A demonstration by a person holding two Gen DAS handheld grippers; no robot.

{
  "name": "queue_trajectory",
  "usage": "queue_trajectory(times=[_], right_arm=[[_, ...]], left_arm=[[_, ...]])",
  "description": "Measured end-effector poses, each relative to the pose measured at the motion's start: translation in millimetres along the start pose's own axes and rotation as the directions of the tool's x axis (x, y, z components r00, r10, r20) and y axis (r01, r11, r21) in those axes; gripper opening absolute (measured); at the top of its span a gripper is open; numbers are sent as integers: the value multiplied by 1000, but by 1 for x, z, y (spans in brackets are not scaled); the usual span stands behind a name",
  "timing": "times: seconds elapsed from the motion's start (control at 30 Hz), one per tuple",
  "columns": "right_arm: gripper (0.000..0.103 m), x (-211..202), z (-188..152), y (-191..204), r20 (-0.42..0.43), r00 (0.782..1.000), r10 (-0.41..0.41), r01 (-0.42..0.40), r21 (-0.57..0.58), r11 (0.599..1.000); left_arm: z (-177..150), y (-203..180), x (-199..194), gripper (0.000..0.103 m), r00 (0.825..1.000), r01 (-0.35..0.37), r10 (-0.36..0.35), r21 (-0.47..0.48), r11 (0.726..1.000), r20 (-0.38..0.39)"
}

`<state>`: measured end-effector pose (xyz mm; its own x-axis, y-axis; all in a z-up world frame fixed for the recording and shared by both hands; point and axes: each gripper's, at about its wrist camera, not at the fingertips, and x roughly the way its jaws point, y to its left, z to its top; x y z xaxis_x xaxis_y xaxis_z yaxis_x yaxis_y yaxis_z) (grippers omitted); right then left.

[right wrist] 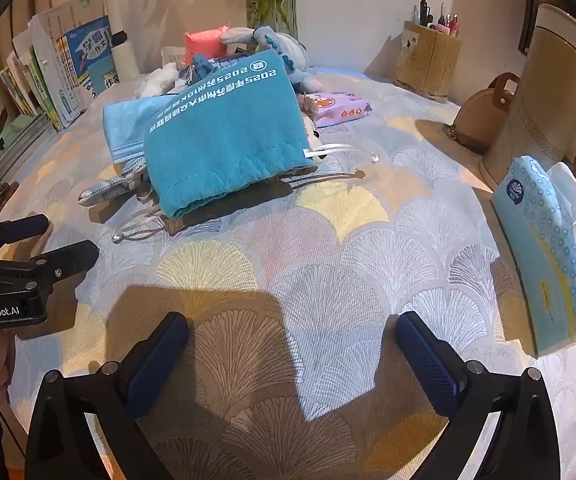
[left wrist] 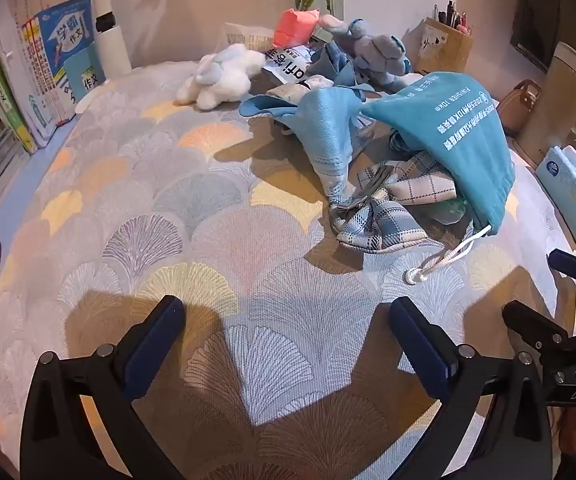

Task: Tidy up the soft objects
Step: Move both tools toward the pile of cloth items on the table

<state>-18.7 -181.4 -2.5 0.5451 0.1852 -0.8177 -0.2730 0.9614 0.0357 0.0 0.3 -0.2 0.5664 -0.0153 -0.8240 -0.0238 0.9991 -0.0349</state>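
Softly rumpled, a teal drawstring bag (right wrist: 224, 136) with white print lies on checked cloth (left wrist: 375, 208), perhaps bows; left tongs (left wrist: 288, 344) and right tongs (right wrist: 291, 348) gape empty above the fan-patterned counter (right wrist: 327, 248).

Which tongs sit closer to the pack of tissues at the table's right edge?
Right. The right tongs, open and empty, hover just left of the tissue pack. The left tongs, also open, sit farther left, beyond the right ones.
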Motion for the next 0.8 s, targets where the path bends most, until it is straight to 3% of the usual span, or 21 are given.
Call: queue_trajectory(times=[0.2,0.27,0.33,0.43,0.53,0.6,0.67,0.73,0.8], right_arm=[[103,3,-2,0,2,1000,1,-1,-4,1000],[103,0,-4,1,0,1000,-6,6,-6,1000],[103,-12,4,3,47,999,-3,4,-24,1000],[103,-49,20,-1,184,983,5,1,-31,1000],[103,-64,46,-12,268,960,76,-83,17,996],[103,-55,60,-15,291,950,115,-131,36,991],[103,-40,61,-15,318,942,105,-127,50,991],[103,-23,55,-20,292,949,117,-150,94,984],[103,-19,60,-19,266,957,120,-149,91,985]], left_arm=[[-1,3,-3,102,1000,1,-1,3,1000,-4],[1,10,-13,102,999,46,-46,-5,999,-4],[7,22,-35,102,991,109,-106,-31,994,78],[27,31,-70,102,966,148,-133,-49,988,223],[46,26,-67,102,950,163,-145,-44,986,276],[52,25,-50,102,949,167,-147,-51,985,279],[53,25,-28,102,954,166,-145,-60,984,261],[41,25,-12,102,953,182,-160,-61,982,257],[42,24,0,101,967,180,-165,-63,982,192]])
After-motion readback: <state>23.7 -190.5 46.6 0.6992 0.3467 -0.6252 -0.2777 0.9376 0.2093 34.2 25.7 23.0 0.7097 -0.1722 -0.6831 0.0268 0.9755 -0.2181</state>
